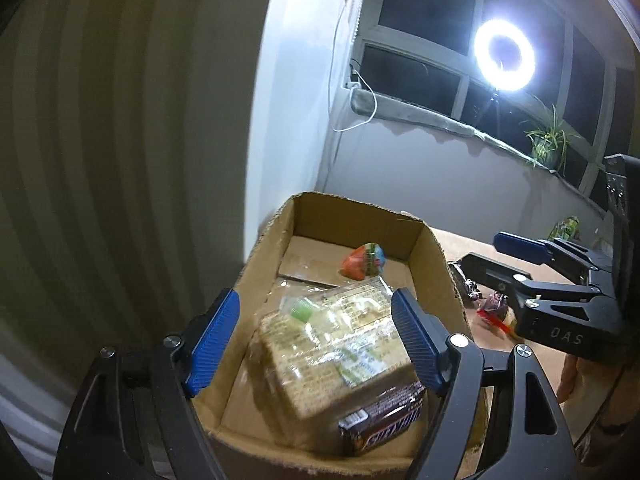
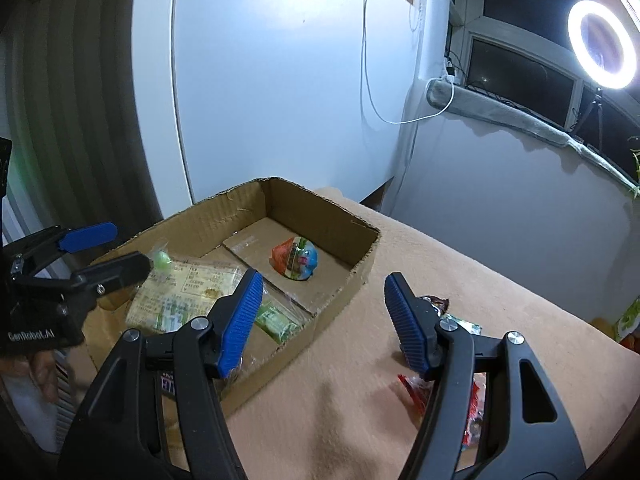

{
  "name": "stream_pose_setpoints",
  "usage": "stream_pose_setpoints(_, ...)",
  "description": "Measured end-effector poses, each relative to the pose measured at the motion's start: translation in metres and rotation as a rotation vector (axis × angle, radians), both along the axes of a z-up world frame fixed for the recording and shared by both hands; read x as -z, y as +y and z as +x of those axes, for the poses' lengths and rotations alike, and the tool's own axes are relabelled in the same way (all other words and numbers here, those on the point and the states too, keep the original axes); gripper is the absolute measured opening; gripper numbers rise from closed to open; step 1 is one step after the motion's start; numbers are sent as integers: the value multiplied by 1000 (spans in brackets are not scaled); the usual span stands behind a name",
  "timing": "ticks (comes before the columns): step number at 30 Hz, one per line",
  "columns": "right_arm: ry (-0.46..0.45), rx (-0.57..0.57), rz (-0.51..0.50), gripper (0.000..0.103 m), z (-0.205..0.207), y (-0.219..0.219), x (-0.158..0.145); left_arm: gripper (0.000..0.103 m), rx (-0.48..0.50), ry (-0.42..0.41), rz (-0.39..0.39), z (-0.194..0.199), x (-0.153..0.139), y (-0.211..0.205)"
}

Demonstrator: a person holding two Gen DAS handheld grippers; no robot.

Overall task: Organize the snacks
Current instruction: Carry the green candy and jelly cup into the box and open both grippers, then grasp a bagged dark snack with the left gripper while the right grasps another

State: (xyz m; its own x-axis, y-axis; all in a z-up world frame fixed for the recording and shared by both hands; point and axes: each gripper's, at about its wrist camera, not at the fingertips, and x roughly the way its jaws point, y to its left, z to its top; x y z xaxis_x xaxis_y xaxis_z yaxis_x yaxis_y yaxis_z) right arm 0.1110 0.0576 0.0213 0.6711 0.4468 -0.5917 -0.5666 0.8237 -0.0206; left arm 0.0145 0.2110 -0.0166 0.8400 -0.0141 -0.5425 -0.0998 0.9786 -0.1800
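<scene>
An open cardboard box [image 1: 434,248] [image 2: 360,264] sits on a tan cloth-covered table [image 2: 340,392]. In it lie clear-wrapped cracker packs [image 1: 320,352] [image 2: 180,292], a Snickers bar [image 1: 384,420] and a round orange-and-blue candy [image 1: 364,262] [image 2: 298,260]. My left gripper [image 1: 316,344] [image 2: 108,252] is open and empty above the cracker packs. My right gripper [image 2: 320,320] [image 1: 480,256] is open and empty, over the box's right wall. Loose wrapped snacks [image 2: 464,392] [image 1: 494,312] lie on the cloth under its right finger.
A white cabinet and a striped curtain stand behind the box. A ring light [image 1: 504,56] [image 2: 602,44] and a potted plant [image 1: 548,144] are by the window. A green snack bag [image 1: 564,228] [image 2: 628,316] lies at the table's far right.
</scene>
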Motion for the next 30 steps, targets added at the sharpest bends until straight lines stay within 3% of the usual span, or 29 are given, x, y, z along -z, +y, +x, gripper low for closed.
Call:
stream_pose_setpoints(21,25,86,56,66,-28,-71,5,78,79,-48,63,-16,-29,-55)
stream_pose_setpoints(30,48,192,79,66,-24,-127,16,78,155,-41,93,-12,-32,-92)
